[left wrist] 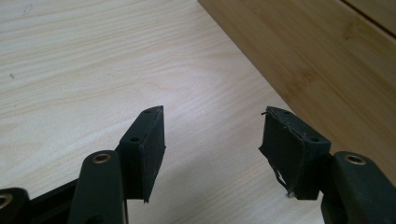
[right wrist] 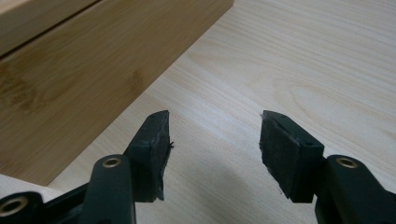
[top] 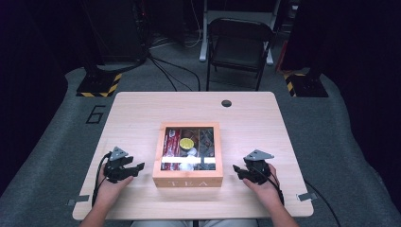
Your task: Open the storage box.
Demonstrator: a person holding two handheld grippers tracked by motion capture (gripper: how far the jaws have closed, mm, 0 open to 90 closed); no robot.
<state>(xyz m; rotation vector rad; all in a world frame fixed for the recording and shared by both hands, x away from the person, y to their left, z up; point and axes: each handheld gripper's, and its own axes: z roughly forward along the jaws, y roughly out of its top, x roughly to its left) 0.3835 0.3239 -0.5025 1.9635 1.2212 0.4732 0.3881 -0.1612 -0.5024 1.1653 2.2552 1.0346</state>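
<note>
- The wooden tea box [top: 187,178] sits at the near middle of the table [top: 142,109], square to the person, with "TEA" lettered on its front wall; its lid [top: 189,128] is a wooden frame round a clear pane, and it lies shut
- Through the pane show packets, a round yellow item and some pale wrapped pieces, sorted into compartments; what each one is cannot be told
- The left gripper [top: 130,171] rests on the table just beside the box's left wall, and the right gripper [top: 242,172] just beside its right wall; neither touches the box
- In the left gripper view the jaws stand about half open with only bare tabletop between them, the box's side wall [left wrist: 327,60] rising close by; the right gripper view shows the same, half-open jaws holding nothing, box wall [right wrist: 84,79] alongside
- The box looks stiff and fairly heavy for its size, a solid wooden case with smooth finished walls that could slip under rubber pads; the pane in the lid is likely the fragile part, so pressure belongs on the wooden frame
- The likeliest hold for opening is the lid's front edge, pinched from one side, while the other gripper steadies the base wall so the box does not slide
</note>
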